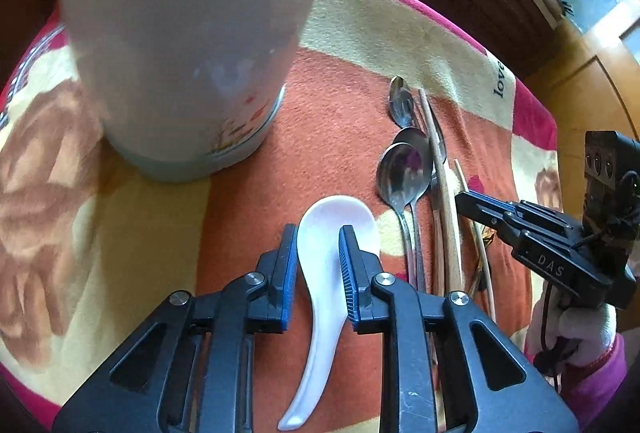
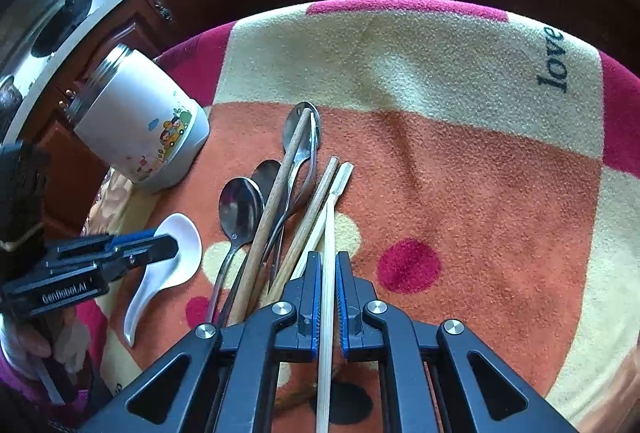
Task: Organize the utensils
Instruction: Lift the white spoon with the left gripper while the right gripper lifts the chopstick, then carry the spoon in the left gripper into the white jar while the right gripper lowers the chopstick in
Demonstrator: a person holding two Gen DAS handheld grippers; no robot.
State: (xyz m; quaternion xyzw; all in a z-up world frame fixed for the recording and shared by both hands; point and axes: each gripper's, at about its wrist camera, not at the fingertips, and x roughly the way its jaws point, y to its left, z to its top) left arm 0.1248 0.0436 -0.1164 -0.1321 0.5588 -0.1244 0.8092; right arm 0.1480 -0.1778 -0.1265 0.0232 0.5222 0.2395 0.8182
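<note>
A kitchen table under a fleecy orange, cream and pink blanket (image 2: 480, 173). The left claw (image 1: 318, 245) stands part open astride the white ceramic soup spoon (image 1: 320, 273), pads clear of it; better to centre on the handle's neck before squeezing. The right claw (image 2: 328, 265) is pinched on a pale bamboo chopstick (image 2: 326, 273). Only the right view shows the cartoon print on the white metal-rimmed canister (image 2: 140, 129) far left.
</note>
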